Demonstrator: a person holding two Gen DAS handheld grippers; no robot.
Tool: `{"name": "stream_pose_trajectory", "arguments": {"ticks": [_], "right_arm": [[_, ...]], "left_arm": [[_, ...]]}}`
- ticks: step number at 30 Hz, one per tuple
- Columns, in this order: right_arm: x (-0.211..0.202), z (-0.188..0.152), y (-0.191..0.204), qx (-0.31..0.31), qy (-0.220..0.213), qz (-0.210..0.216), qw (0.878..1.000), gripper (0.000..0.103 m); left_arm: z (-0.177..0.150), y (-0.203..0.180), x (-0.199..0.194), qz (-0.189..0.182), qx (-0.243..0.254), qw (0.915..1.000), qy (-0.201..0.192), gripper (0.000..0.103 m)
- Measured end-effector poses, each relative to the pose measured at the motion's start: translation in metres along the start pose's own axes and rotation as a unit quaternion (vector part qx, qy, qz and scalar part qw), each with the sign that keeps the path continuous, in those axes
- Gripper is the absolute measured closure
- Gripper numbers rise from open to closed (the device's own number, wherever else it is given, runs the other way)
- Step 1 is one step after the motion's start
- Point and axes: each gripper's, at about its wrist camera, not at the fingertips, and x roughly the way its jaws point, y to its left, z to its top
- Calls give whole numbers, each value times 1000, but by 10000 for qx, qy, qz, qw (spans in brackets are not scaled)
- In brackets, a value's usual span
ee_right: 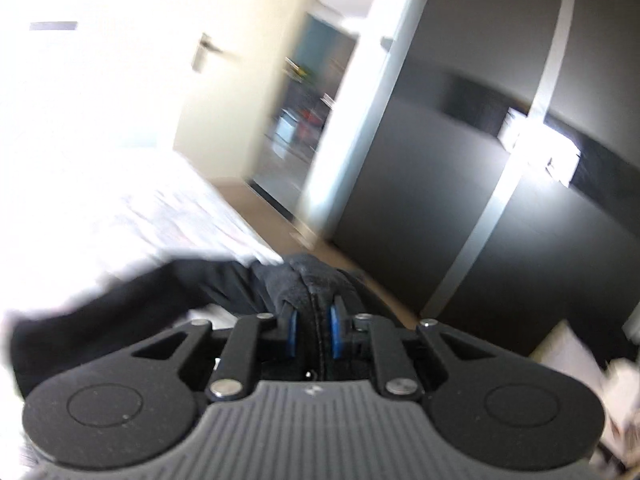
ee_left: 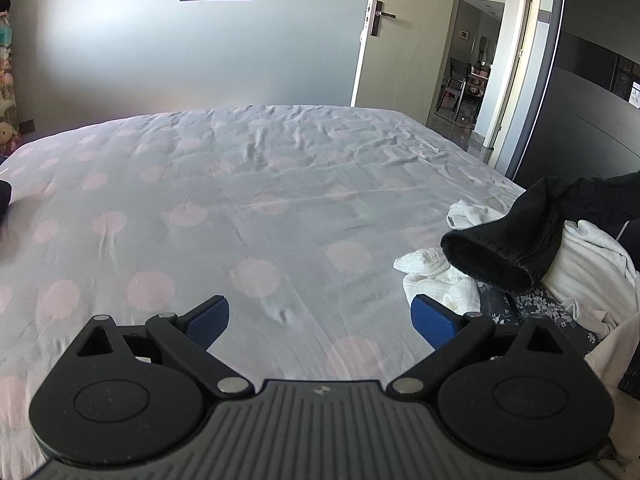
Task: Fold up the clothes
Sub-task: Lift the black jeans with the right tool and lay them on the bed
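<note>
Room: bedroom, pale wall, open door leading to a hallway, dark wardrobe on the right.
Bed: grey sheet with pink dots, lightly wrinkled, broad bare stretch in the middle.
Clothes pile: heaped at the bed's right edge; white pieces, a floral dark piece, all crumpled together.
Black garment: draped over the pile, one hemmed tubular end pointing toward the bed's middle; seam end pinched in the right wrist view, rest trailing left and down.
Right gripper: clenched on the black garment along its stitched seam; view blurred.
Left gripper: spread wide, holding nothing, low over the sheet just beside the pile.
Step, as judged: drawing the black garment clear of the pile onto the bare sheet.
Doing it well: lift high enough to shed the white pieces, catch a second edge with the free gripper, spread flat and smooth before creasing.
</note>
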Motion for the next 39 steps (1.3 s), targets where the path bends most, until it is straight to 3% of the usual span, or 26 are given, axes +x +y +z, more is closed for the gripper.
{"name": "stream_pose_trajectory", "arguments": {"ticks": [5, 8, 12, 15, 18, 21, 23, 26, 28, 30, 39], "right_arm": [[-54, 53, 89, -572, -666, 1224, 9886, 85], [-81, 69, 153, -857, -946, 1971, 9720, 85], [-108, 71, 247, -1027, -997, 3070, 9409, 85], [-124, 51, 318, -1314, -803, 3819, 9113, 84], [-133, 24, 381, -1750, -342, 4302, 8849, 80], [-131, -10, 429, -2238, 261, 4590, 8594, 75], [-133, -30, 447, -2514, 472, 4575, 8516, 73], [-124, -39, 455, -2605, 630, 4578, 8477, 53], [-124, -40, 449, -2541, 621, 4589, 8491, 34], [-126, -37, 437, -2378, 564, 4572, 8551, 33], [-129, -22, 413, -2038, 500, 4630, 8612, 31]], "left_arm": [[10, 22, -13, 134, -203, 9996, -163, 0], [14, 43, -23, 286, -337, 9987, -271, 0], [20, 71, -35, 490, -515, 9966, -414, 0], [21, 93, -42, 731, -556, 9948, -435, 0], [19, 112, -46, 900, -636, 9932, -377, 0], [16, 131, -48, 1045, -732, 9914, -304, 0], [14, 143, -49, 1141, -795, 9900, -256, 0], [10, 158, -50, 1182, -943, 9883, -180, 0], [7, 163, -51, 1189, -1026, 9875, -143, 0], [6, 167, -50, 1214, -1072, 9867, -117, 0], [7, 158, -55, 1154, -947, 9887, -146, 0]]}}
